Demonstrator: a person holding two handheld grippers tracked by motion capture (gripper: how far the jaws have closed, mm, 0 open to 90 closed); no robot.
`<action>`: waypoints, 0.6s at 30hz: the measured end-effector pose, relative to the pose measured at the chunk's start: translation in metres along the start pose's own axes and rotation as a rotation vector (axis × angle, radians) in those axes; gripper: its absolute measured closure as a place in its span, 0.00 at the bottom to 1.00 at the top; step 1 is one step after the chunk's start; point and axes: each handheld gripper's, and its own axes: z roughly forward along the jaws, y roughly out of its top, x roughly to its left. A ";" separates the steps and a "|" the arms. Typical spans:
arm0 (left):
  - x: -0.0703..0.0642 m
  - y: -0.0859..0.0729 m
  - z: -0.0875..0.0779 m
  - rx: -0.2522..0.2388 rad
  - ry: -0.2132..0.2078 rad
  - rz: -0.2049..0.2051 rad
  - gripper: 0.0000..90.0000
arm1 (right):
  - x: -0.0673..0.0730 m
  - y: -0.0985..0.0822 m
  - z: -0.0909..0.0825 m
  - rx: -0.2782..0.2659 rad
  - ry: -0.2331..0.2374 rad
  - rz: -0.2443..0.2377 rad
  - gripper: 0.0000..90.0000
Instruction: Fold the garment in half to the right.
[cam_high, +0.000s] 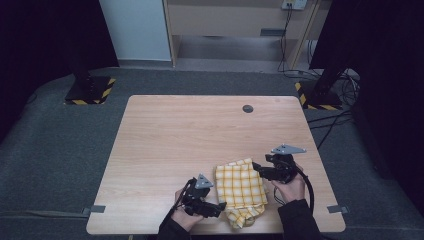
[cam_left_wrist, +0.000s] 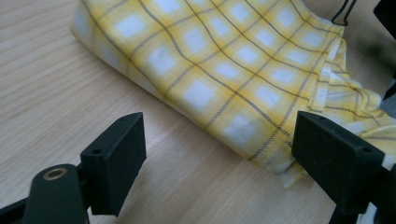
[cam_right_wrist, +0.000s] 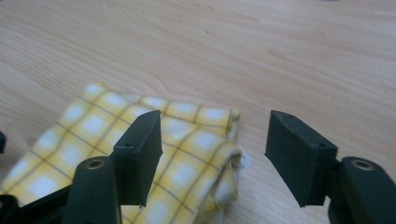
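On the left, the left claw (cam_high: 218, 206) lies low over the near part of the desk (cam_high: 190, 130), pointing toward the lower left corner of the yellow checked cloth (cam_high: 241, 190). In the left gripper view its jaws stand wide apart with nothing pressed between them; one jaw is over bare wood and the other sits just at the loose, frayed corner of the cloth (cam_left_wrist: 224, 60), so it holds nothing. I judge that it is placed there to take this corner, because the edge lies between the jaws and a little in front of them. The cloth itself rests near the front edge of the desk, between the two hands, folded into a rough rectangle with a crumpled part at its near end. To the right, the right claw (cam_high: 256, 166) comes to the upper right corner of the cloth. In the right gripper view its jaws are also apart and empty, one above the checked cloth (cam_right_wrist: 140, 140) and one above the wood, with the folded corner and a small white label between them. Probably both claws are set on opposite corners so the cloth can be lifted or opened evenly.
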 end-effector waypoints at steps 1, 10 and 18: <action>-0.001 0.000 0.001 0.002 0.004 0.005 0.18 | -0.002 -0.003 0.002 0.007 -0.004 0.003 0.41; 0.001 -0.002 0.006 0.012 0.010 -0.001 0.18 | -0.013 -0.015 0.024 0.091 -0.024 0.027 0.45; 0.003 -0.002 0.007 0.018 0.019 0.004 0.18 | -0.008 -0.022 0.028 0.099 0.011 0.036 0.68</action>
